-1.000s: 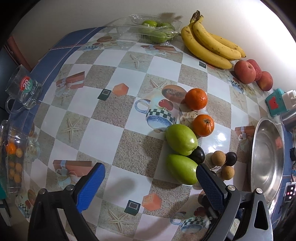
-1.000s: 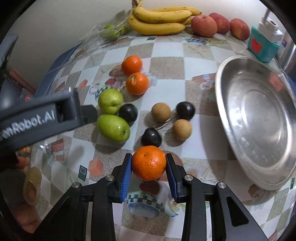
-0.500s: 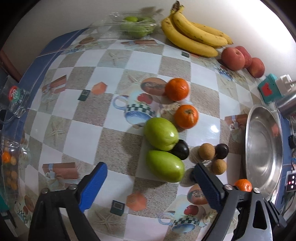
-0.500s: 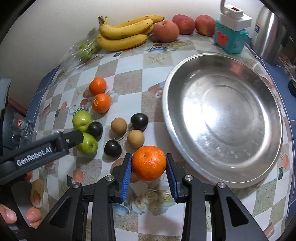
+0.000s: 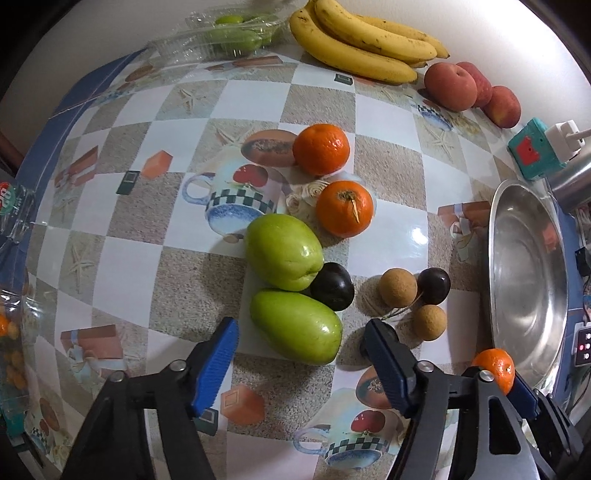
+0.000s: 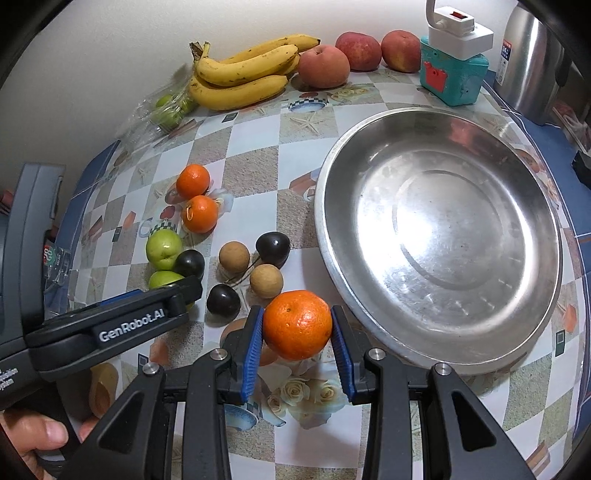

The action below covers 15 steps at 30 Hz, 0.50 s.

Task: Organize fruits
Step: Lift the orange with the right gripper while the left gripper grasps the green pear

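From the left wrist view, the left gripper [image 5: 301, 345] points down at a checked tablecloth [image 5: 110, 266], its blue pads apart and closing, with the near end of a green fruit [image 5: 295, 325] between them but not yet pressed by either pad. A second green fruit [image 5: 282, 251] lies just behind the first, and a dark plum [image 5: 332, 286] sits touching both on their right. Beyond them two loose oranges [image 5: 321, 149] rest near each other, and to the right are two small brown round fruits [image 5: 397, 288] with another dark plum [image 5: 434, 284] close by. Along the wall lie a bunch of bananas [image 5: 362, 40], red apples [image 5: 450, 86] and a clear bag of green fruit [image 5: 229, 35]. A metal bowl [image 5: 528, 273] stands at the right edge, and low beside it the right gripper [image 5: 496, 373] shows with an orange in it. From the right wrist view, the right gripper [image 6: 297, 341] is clamped on an orange [image 6: 297, 325], both blue pads pressing its sides, held just short of the near rim of the metal bowl [image 6: 443, 240]. The left gripper [image 6: 110, 325] reaches in from the left over the green fruit [image 6: 164, 278], with a hand [image 6: 33, 439] on its handle at the lower left corner. A teal box [image 6: 452, 77] with a white plug on top stands behind the bowl, beside a steel flask [image 6: 532, 62].
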Tool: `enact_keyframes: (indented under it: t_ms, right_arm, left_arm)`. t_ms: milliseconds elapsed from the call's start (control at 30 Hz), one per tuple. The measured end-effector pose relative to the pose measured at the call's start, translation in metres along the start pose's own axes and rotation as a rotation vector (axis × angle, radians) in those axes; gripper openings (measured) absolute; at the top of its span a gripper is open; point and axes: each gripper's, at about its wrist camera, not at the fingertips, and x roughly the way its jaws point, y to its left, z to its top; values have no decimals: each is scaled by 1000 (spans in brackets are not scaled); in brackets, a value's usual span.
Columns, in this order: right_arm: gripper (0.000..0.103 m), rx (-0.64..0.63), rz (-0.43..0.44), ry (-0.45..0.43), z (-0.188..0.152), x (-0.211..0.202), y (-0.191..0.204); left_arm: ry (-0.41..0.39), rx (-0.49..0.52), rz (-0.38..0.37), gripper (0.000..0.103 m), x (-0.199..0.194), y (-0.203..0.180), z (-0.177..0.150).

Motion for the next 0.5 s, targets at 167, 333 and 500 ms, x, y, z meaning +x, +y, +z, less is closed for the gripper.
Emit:
enact_keyframes:
  t_ms: [167,333,500]
  right_arm:
    - [37,1,1,0,-1,0,0]
    - [37,0,2,0,-1,-1,1]
    - [37,1,3,-2,-1,-1,0]
  left_arm:
    - [2,3,9,64,6,-5,3]
    - [-2,-5,17,58,10,-4,5]
    - [4,-11,21,54,12,2,7]
